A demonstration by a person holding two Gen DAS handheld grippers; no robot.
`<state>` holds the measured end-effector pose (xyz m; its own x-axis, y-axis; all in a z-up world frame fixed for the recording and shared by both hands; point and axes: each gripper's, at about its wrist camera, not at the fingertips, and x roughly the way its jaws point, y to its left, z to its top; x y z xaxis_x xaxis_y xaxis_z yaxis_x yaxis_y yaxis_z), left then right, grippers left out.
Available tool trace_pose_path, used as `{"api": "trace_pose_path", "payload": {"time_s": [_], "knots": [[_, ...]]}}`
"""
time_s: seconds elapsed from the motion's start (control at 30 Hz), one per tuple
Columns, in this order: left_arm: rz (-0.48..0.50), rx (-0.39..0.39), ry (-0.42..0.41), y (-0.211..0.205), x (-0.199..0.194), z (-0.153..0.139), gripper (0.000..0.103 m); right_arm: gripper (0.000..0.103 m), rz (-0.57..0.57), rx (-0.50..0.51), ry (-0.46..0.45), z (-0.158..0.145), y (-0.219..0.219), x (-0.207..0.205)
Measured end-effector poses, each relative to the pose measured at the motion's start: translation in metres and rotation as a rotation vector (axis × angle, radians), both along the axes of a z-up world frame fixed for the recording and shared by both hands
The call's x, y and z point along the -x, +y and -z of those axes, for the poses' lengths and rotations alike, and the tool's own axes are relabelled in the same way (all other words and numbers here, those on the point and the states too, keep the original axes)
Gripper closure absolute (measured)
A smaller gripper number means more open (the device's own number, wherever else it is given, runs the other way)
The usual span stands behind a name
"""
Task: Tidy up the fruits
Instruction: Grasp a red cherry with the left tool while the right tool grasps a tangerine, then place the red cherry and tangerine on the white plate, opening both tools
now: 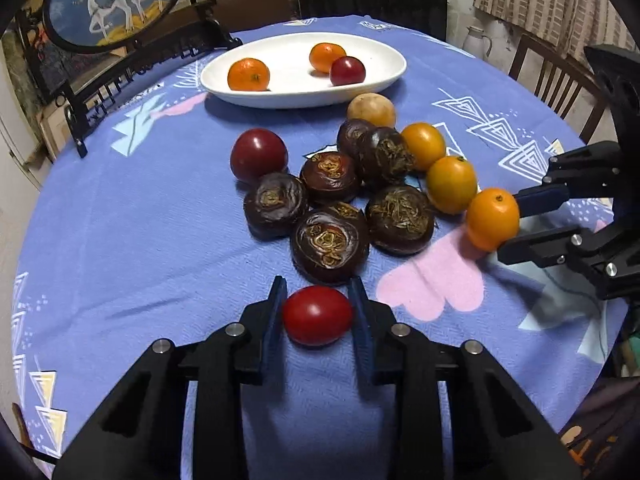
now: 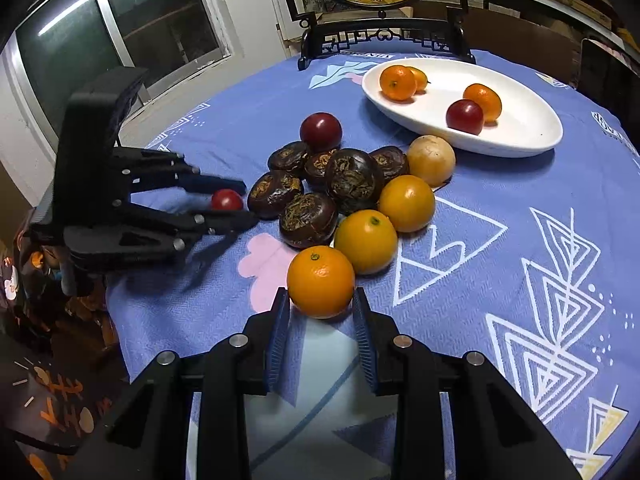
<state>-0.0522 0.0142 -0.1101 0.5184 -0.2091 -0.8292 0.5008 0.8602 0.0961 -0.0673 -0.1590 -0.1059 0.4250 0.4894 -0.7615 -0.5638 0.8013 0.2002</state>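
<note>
A white oval plate (image 1: 372, 80) (image 2: 532, 136) at the far side of the table holds small oranges and a dark red fruit (image 1: 347, 71). In front of it lies a pile of dark brown water chestnuts (image 1: 330, 240) (image 2: 354, 180), orange fruits and a red fruit (image 1: 259, 155). My left gripper (image 1: 318, 292) (image 2: 240, 204) has its jaws around a small red tomato (image 1: 318, 315) (image 2: 226, 200) on the cloth, fingers touching its sides. My right gripper (image 2: 320, 300) (image 1: 514, 220) has its jaws around an orange (image 2: 321, 282) (image 1: 492, 219), fingers at its sides.
A pale brown round fruit (image 1: 371, 110) lies beside the plate. A framed round picture on a black stand (image 1: 116, 4) stands at the table's far edge. Wooden chairs (image 1: 560, 84) stand behind the blue patterned tablecloth (image 1: 140, 220).
</note>
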Motion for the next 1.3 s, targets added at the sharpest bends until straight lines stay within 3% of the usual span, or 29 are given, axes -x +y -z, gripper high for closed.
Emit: {"api": "trace_pose_path", "payload": {"time_s": [0.33,0.57,0.8,1.03,1.3], "knots": [[0.002,0.013,-0.088,-0.007,0.006,-0.038,0.072,0.071,0.011,-0.031,-0.044,-0.015,-0.013,0.003],[-0.055,0.049,-0.207,-0.026,-0.021,-0.088,0.072,0.071,0.055,-0.054,-0.149,-0.055,-0.032,-0.007],[-0.153,0.095,-0.294,-0.047,-0.071,-0.127,0.072,0.071,0.115,-0.079,-0.285,-0.108,-0.056,-0.032],[-0.211,0.075,-0.277,-0.064,-0.112,-0.116,0.072,0.071,0.14,-0.088,-0.327,-0.13,-0.066,-0.067],[-0.236,0.039,-0.244,-0.07,-0.144,-0.095,0.072,0.071,0.145,-0.085,-0.3,-0.12,-0.064,-0.11]]}}
